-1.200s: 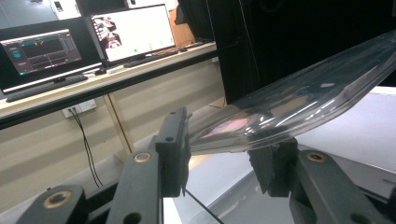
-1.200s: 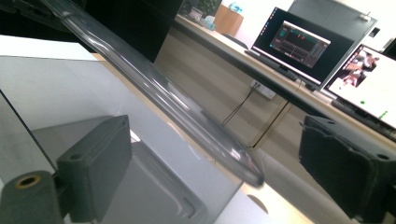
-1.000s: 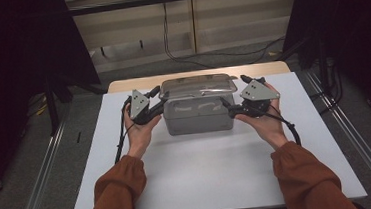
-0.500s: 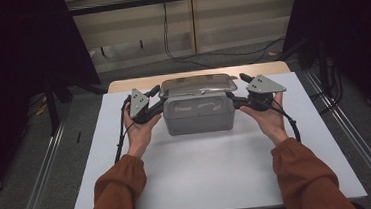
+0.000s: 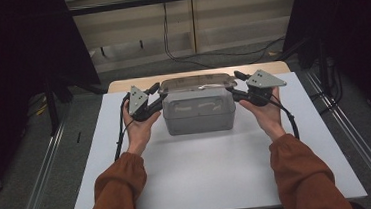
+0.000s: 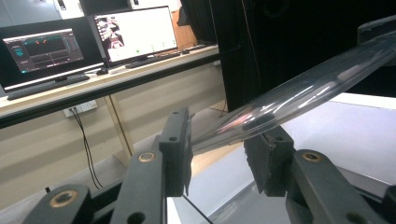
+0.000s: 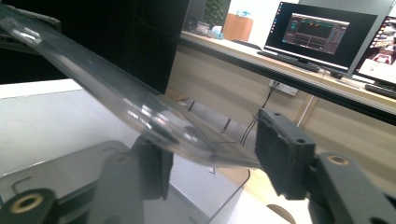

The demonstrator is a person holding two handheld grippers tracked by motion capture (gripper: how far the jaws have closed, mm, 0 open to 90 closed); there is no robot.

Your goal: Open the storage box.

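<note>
My left gripper [image 5: 154, 98] and right gripper [image 5: 236, 85] stand with jaws wide astride the clear lid's [image 5: 198, 82] end edges, not clamping. The lid sits above the grey bin [image 5: 199, 115] mid-bench [image 5: 214, 177]. Advise closing both evenly and keeping it level.
</note>
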